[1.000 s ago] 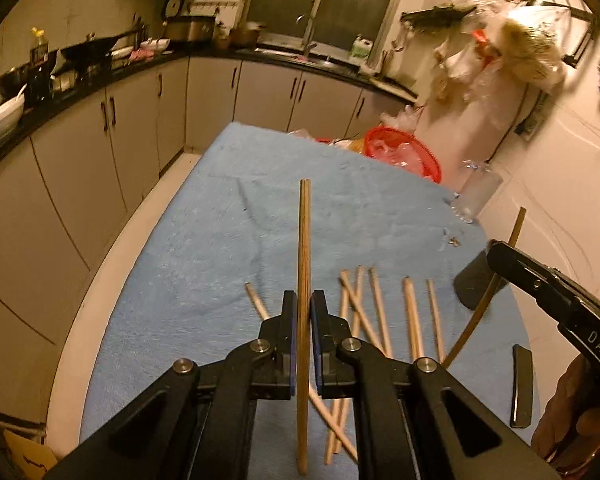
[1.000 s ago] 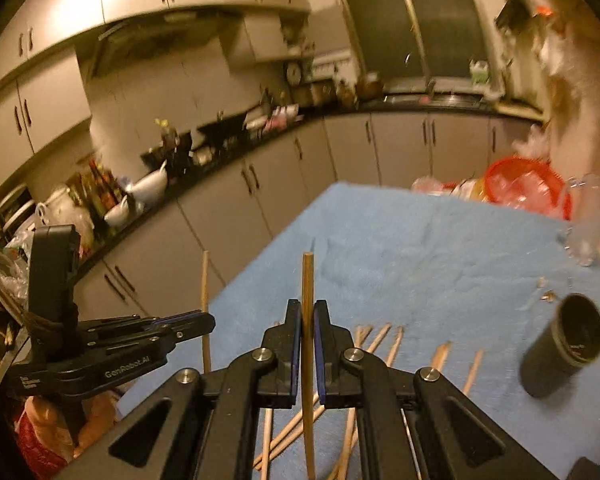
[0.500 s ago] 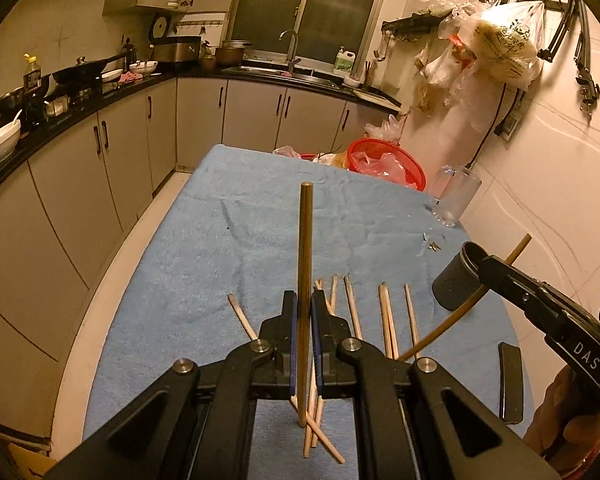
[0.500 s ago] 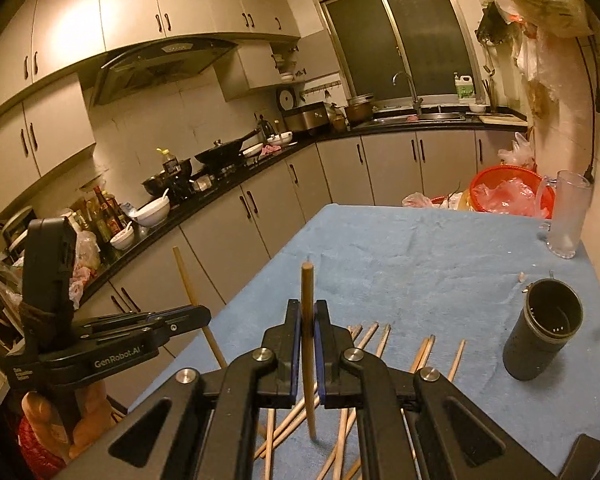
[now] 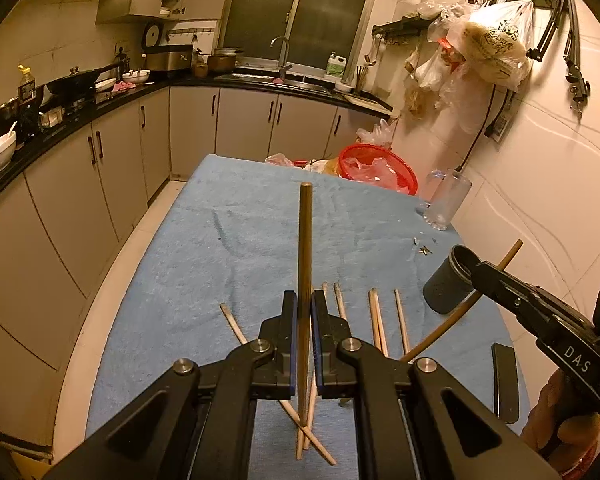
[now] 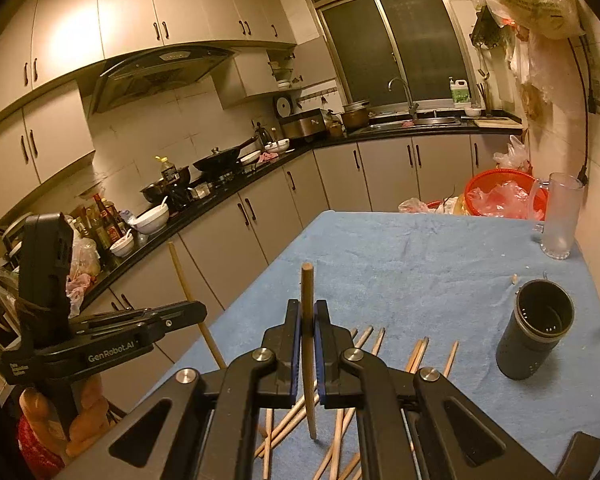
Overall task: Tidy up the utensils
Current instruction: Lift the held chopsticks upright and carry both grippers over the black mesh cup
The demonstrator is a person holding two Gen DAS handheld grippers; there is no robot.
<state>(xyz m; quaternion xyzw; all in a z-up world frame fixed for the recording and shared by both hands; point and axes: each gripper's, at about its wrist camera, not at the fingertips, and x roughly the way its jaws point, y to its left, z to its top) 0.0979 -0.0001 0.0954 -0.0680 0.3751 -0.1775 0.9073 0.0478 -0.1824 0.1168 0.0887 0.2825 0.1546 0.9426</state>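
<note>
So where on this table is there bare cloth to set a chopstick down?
The widest free patch is the middle of the blue cloth, bordered by the red basket at the far end, the glass mug and dark holder on the right, and the loose chopsticks nearest the grippers. That near edge is crowded.

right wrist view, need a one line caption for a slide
Right gripper shut on a chopstick above loose chopsticks on the blue cloth, dark holder standing empty to its right.

Loose chopsticks at lower centre vanish behind the right gripper; a dark flat object at lower right stays unidentifiable.
</note>
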